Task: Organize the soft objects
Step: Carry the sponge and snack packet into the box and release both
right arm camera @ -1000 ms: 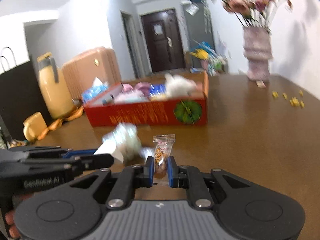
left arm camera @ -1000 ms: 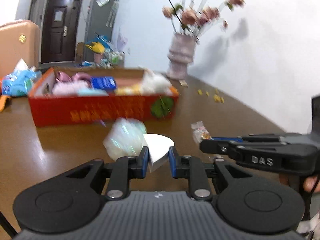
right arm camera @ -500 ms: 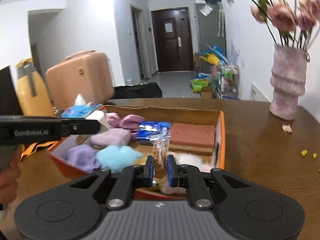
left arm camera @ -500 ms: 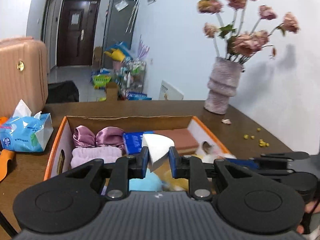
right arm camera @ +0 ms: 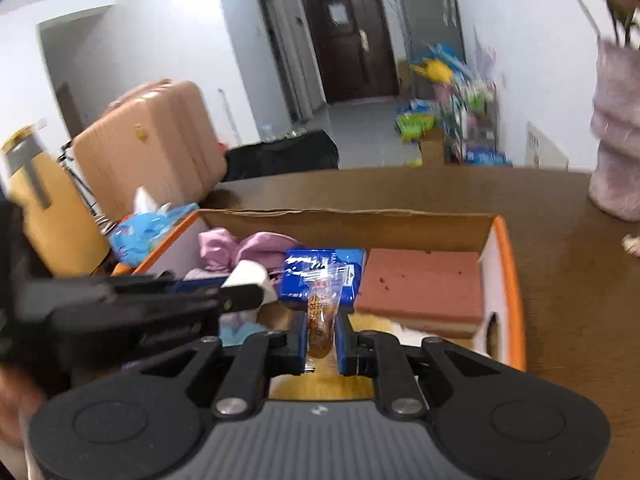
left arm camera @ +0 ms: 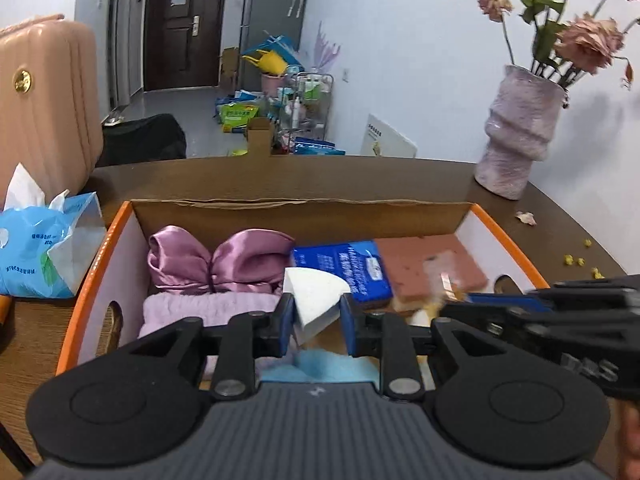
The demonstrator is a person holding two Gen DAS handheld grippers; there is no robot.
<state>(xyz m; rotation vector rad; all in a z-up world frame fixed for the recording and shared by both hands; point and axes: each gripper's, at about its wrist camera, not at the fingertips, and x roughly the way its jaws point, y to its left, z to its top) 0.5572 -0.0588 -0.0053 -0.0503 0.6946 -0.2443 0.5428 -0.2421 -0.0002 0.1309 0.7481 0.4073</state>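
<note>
Claws (left arm camera: 313,322) (right arm camera: 321,338) above box (left arm camera: 298,202)

Glossy lilac satin bow (left arm camera: 218,264); fluffy matt pink towel (left arm camera: 208,312); raw corrugated cardboard box (left arm camera: 300,210); smooth brown wooden table (left arm camera: 360,176); crinkly clear-plastic snack packet (right arm camera: 321,316).

A dark brown wooden table (left arm camera: 360,178) carried an orange-rimmed cardboard box (left arm camera: 96,256) at its centre. A blue tissue pack (left arm camera: 44,248) sat just beside the box's left wall, and a ridged lilac vase (left arm camera: 518,140) of dried pink flowers stood near the table's far right edge by the wall. Fallen petals and small yellow crumbs (left arm camera: 578,258) lay scattered on the wood to the right of the box.
</note>
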